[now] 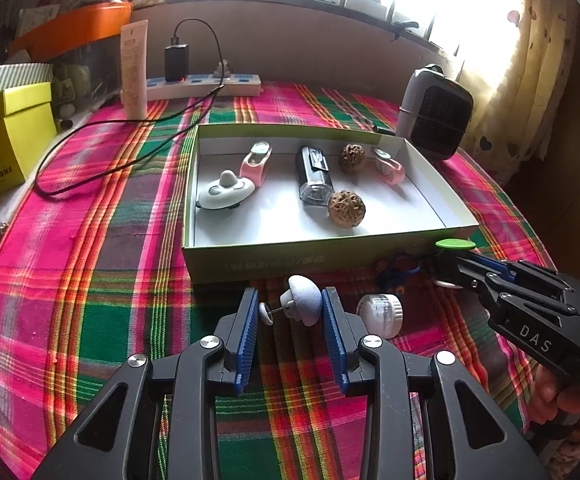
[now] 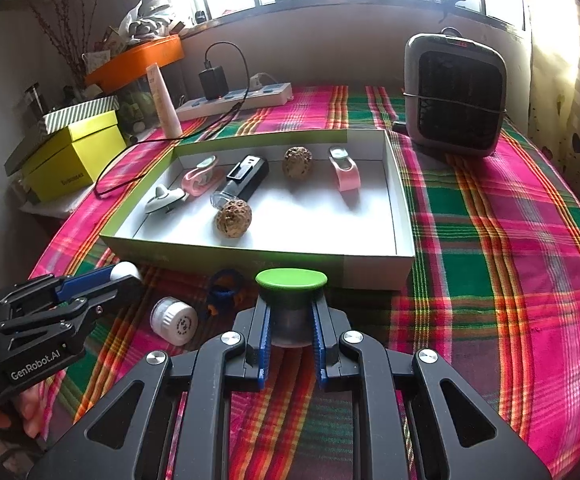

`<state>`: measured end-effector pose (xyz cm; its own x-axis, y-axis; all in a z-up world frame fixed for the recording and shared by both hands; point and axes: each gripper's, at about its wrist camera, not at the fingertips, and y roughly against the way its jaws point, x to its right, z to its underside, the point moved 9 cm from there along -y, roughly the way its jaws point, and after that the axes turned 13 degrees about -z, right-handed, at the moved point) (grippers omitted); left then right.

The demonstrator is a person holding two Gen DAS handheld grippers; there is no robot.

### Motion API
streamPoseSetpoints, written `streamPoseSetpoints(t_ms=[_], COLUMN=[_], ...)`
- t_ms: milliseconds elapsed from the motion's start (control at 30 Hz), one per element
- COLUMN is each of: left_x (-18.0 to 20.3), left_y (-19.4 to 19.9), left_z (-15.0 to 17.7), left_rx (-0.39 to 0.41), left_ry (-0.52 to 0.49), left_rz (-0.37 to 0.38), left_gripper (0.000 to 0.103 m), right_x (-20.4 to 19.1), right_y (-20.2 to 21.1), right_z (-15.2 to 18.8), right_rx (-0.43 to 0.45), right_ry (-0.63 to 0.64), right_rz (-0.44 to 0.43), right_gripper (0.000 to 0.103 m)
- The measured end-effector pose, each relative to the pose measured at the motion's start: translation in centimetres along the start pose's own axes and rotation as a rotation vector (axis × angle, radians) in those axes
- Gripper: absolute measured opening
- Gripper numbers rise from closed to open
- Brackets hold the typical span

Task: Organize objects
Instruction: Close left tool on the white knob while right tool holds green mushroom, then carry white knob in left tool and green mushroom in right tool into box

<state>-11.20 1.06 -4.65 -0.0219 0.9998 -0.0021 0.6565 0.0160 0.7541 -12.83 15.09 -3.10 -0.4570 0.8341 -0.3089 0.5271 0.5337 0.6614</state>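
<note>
Two tools are seen above a desk covered by a plaid cloth [image 1: 90,280]. The left tool [image 1: 290,308] is pinched on one small white mushroom-shaped knob [image 1: 303,300], which is held between its blue pads just in front of the box. The right tool [image 2: 290,320] is pressed together on one dark jar with a green lid [image 2: 291,279], also held just in front of the near wall of the box.

One shallow open box [image 1: 250,260] with green walls is set at the middle of the desk. Six items are counted inside it:
- two walnuts, one [image 1: 346,208] near the front and one [image 1: 351,158] toward the back;
- two pink clips, one [image 1: 256,162] at the left and one [image 1: 387,164] at the right;
- one black rectangular device [image 1: 313,176] with a clear end, at the centre;
- one white saucer-shaped object [image 1: 224,192] at the left.

Two loose items are seen on the cloth in front of the box: one small white jar [image 1: 379,314] lying on its side, and one blue item [image 2: 224,292] whose shape cannot be told.

Behind the box, one power strip [image 1: 206,86], one upright tube [image 1: 134,68] and one small heater [image 1: 435,114] are placed. One yellow box [image 1: 6,136] is located at the far left.
</note>
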Motion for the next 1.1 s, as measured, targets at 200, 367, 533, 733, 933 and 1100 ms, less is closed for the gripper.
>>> streamPoseSetpoints(t_ms=[200, 367, 533, 733, 933, 1100], left_x=[0.1, 0.3, 0.5, 0.6, 0.8, 0.8], left_y=[0.5, 1.0, 1.4, 1.6, 1.8, 1.8], left_z=[-0.2, -0.6, -1.0, -1.7, -2.7, -3.3], left_rx=[0.009, 0.021, 0.031, 0.037, 0.053, 0.060], left_ry=[0.000, -0.003, -0.007, -0.004, -0.004, -0.003], left_rz=[-0.001, 0.005, 0.006, 0.009, 0.010, 0.007], left_gripper=[0.030, 0.030, 0.030, 0.030, 0.030, 0.030], right_x=[-0.1, -0.2, -0.1, -0.1, -0.1, 0.1], right_y=[0.7, 1.2, 1.5, 1.9, 2.2, 2.6], right_z=[-0.1, -0.4, -0.6, -1.0, -1.6, -2.1], right_rx=[0.018, 0.033, 0.045, 0.059, 0.075, 0.090], right_ry=[-0.002, -0.002, -0.004, -0.001, 0.001, 0.004], right_rz=[-0.007, -0.009, -0.011, -0.016, -0.020, -0.025], right_gripper=[0.018, 0.018, 0.018, 0.018, 0.018, 0.018])
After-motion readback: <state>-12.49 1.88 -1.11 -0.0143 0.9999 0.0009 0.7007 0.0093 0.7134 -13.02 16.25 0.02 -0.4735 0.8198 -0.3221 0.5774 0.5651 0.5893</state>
